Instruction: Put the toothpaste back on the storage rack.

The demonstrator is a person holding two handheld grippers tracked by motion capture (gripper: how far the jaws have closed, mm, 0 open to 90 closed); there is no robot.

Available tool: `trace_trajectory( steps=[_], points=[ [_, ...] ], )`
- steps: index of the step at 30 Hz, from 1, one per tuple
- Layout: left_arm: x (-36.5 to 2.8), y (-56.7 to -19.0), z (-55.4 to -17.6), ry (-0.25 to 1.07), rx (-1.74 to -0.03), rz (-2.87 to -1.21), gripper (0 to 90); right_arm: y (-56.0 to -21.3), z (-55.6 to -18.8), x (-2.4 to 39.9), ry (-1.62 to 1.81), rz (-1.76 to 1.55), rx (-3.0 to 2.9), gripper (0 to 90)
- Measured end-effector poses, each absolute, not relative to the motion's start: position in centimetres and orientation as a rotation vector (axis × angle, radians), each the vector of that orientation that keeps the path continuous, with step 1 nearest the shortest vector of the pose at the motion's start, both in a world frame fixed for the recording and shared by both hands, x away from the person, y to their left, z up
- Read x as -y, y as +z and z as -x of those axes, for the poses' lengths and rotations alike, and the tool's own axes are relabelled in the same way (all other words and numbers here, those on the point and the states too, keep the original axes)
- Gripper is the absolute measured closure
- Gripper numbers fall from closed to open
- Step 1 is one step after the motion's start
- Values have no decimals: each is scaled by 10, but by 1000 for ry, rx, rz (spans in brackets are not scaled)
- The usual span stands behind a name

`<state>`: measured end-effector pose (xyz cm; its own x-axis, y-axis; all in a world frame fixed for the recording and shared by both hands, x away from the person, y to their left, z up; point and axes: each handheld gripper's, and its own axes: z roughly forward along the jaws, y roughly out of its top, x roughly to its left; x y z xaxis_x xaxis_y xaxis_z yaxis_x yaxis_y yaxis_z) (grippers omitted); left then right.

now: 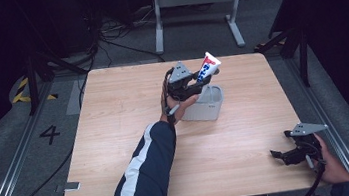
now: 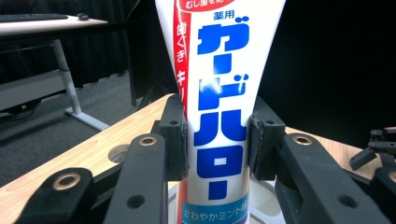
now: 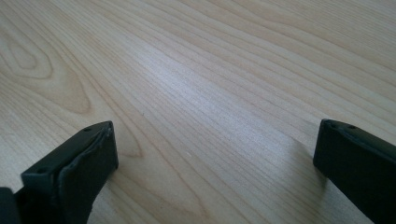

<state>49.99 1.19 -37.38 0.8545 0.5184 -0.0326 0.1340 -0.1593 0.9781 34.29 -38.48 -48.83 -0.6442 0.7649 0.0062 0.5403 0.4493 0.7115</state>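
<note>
A white toothpaste tube (image 1: 210, 65) with red and blue print stands tilted, crimped end up, just above a small grey bin (image 1: 208, 107) near the middle of the wooden table (image 1: 116, 135). My left gripper (image 1: 201, 79) is shut on the tube. In the left gripper view both pads press the tube (image 2: 219, 116) at its sides, and the left gripper (image 2: 217, 140) points roughly level. My right gripper (image 1: 280, 156) rests low over the table's front right corner. Its jaws stand wide apart over bare wood in the right gripper view, where the right gripper (image 3: 215, 154) is open and holds nothing.
A white desk frame (image 1: 196, 4) and loose cables lie on the floor beyond the table. A painted number 4 (image 1: 49, 134) marks the floor at the left. A small silver tag (image 1: 71, 186) sits at the table's front left corner.
</note>
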Motion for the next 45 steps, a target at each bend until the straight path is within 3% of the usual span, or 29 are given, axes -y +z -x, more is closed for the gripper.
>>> trace_trajectory(
  steps=[45],
  points=[
    [-21,-394,-496,362,-558,-1923,615,-488,-343,385,1001,-1115,-2389,2]
  ],
)
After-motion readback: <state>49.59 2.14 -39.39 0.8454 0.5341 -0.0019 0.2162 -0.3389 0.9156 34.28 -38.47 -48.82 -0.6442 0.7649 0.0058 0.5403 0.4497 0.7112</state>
